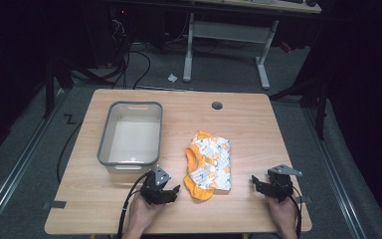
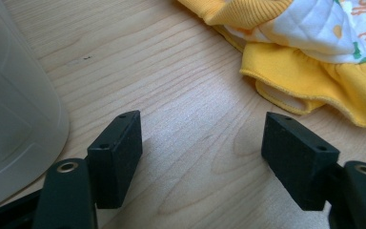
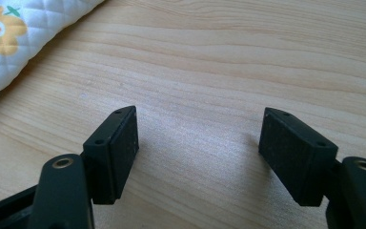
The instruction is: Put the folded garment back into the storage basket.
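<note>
folded yellow-and-white baby garment [image 1: 209,164] lies on the wooden table [image 1: 258,129], right of a grey bin [image 1: 131,134]. left gripper [image 1: 163,191] sits near its left corner, right gripper [image 1: 263,185] well right; both jaws apart, empty.

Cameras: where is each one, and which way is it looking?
High view: sits above the near edge of the table, looking forward and down at the grey bin and folded garment; both hands, left gripper and right gripper show.
Left gripper view: rides the left gripper, looking low across the wood; open black jaws frame the garment's yellow hem and the bin's wall.
Right gripper view: rides the right gripper, open jaws over wood.
Shared: both gripper views catch the garment.
</note>
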